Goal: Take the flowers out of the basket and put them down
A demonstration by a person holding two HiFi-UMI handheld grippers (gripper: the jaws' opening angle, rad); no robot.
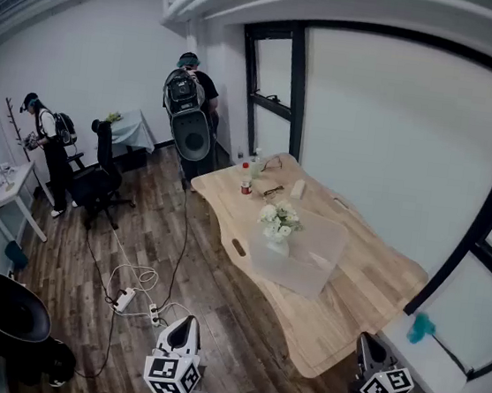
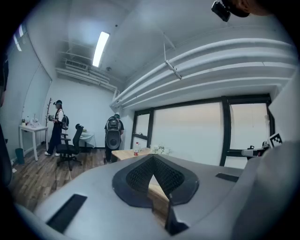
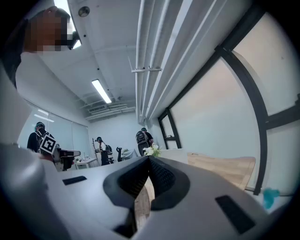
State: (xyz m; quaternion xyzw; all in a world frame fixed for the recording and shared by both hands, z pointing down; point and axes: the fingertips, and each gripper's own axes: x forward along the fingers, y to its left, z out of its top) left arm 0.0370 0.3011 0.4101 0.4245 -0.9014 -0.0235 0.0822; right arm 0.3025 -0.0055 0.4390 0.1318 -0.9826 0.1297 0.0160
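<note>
**Both Grippers Closed and Empty; Flowers Sitting in the Basket on the Table**

At the far left of the room, a person [image 1: 49,145] is standing beside a small white table [image 1: 14,198]. A black office chair [image 1: 98,184] is standing near them. White cables and a power strip [image 1: 127,297] are lying on the wood floor [image 1: 222,322]. A second person [image 1: 188,108] is standing just off the far end of the wooden table [image 1: 368,286].

The left gripper [image 1: 185,326] is hovering over the floor, well apart from the table's near left edge. Its jaws are meeting at the tips, and nothing is sitting between them.

The wooden table is running along the window wall from far left to near right. A small red-capped bottle [image 1: 246,185] and a few other small items are standing near its far corner. The basket [image 1: 309,266], a pale translucent one, is lying near the middle of the table, close to the left long edge. The flowers [image 1: 279,219], a bunch of white blooms, are standing upright in the basket's far left corner.

The right gripper [image 1: 368,344] is hovering just off the table's near corner. Its jaws are pressing together, with nothing between them. A teal object [image 1: 421,327] is lying on the white ledge [image 1: 438,370] at the right.
</note>
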